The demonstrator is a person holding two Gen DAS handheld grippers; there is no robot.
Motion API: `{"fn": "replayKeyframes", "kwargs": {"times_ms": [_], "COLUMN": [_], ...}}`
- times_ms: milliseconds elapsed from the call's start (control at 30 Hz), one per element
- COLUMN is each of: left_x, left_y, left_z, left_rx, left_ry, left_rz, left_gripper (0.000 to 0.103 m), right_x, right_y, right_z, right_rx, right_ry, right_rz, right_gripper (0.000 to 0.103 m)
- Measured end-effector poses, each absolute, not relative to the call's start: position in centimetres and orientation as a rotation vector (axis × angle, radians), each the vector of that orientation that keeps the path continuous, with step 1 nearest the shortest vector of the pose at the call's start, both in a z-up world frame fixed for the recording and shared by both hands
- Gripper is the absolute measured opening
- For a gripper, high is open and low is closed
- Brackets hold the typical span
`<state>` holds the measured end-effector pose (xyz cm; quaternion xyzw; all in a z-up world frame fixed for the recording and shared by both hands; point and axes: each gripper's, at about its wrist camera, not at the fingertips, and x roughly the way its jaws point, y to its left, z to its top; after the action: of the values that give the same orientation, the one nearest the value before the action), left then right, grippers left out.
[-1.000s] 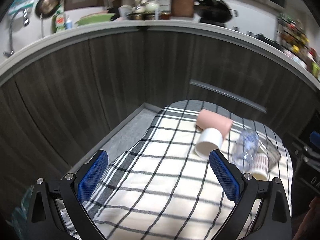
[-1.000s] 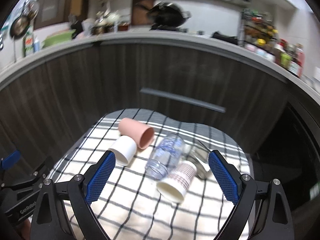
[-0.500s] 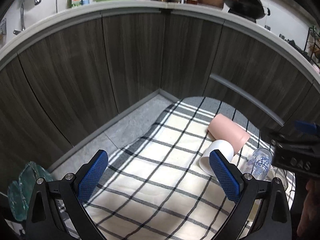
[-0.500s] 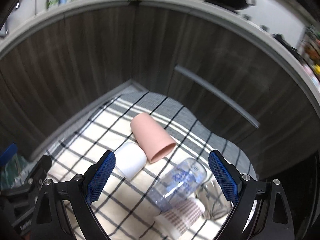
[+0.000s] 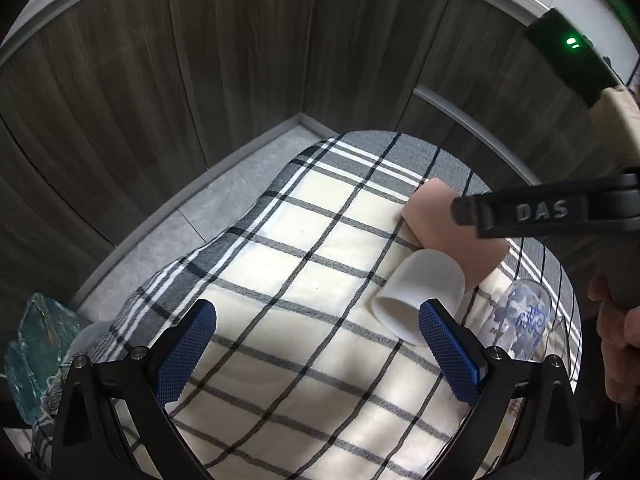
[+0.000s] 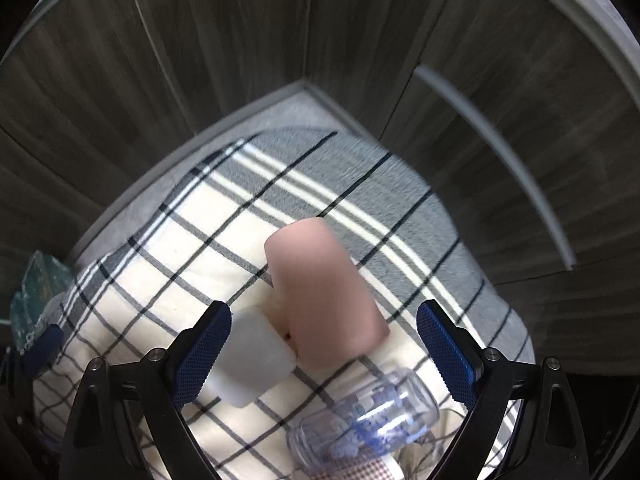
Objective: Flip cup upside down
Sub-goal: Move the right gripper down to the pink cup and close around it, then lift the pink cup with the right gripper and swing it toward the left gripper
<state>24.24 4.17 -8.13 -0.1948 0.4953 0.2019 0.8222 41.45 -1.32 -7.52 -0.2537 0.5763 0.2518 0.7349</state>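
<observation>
A pink cup (image 6: pixel 326 294) lies on its side on the checked cloth (image 6: pixel 168 264); it also shows in the left wrist view (image 5: pixel 448 240). A white cup (image 6: pixel 250 360) lies on its side against it, seen too in the left wrist view (image 5: pixel 420 294). My right gripper (image 6: pixel 322 354) is open and hovers over the pink cup, which lies between its blue pads. My left gripper (image 5: pixel 320 354) is open and empty above the cloth, with the white cup by its right finger (image 5: pixel 448 354). The right gripper's body crosses the left wrist view (image 5: pixel 540 212).
A clear printed cup (image 6: pixel 364 420) lies on its side next to the pink cup, with a patterned paper cup (image 6: pixel 368 470) just below it. Dark wood cabinet fronts (image 5: pixel 240 60) surround the cloth. A teal bag (image 5: pixel 32 352) sits at the left.
Both grippers have tilted down and moved closer to the cups. The right gripper has come over the pink cup, and its body now crosses the left wrist view.
</observation>
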Motion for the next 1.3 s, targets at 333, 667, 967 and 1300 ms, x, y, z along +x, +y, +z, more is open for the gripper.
{"fn": "replayKeyframes", "kwargs": {"times_ms": [333, 667, 967, 1300], "left_x": [26.1, 26.7, 26.4, 24.0], "left_y": [5.2, 5.9, 6.2, 6.9], "left_z": [-10.2, -11.5, -11.0, -7.1], "left_rx": [-0.439, -0.459, -0.464, -0.442], "left_ry": [1.090, 1.106, 1.089, 1.017], "left_rz": [0.494, 0.513, 0.510, 0.458], "left_gripper": [0.103, 0.103, 0.103, 0.103], "right_x": [43.6, 45.0, 45.2, 42.7], "right_y": [0.6, 0.8, -0.7, -3.5], "right_z": [-12.0, -16.6, -15.9, -8.3], "right_rx": [-0.681, -0.666, -0.583, -0.416], "right_ry": [1.381, 1.497, 1.472, 1.379], "right_rz": [0.572, 0.541, 0.489, 0.395], "right_gripper": [0.093, 0.080, 0.077, 0.076]}}
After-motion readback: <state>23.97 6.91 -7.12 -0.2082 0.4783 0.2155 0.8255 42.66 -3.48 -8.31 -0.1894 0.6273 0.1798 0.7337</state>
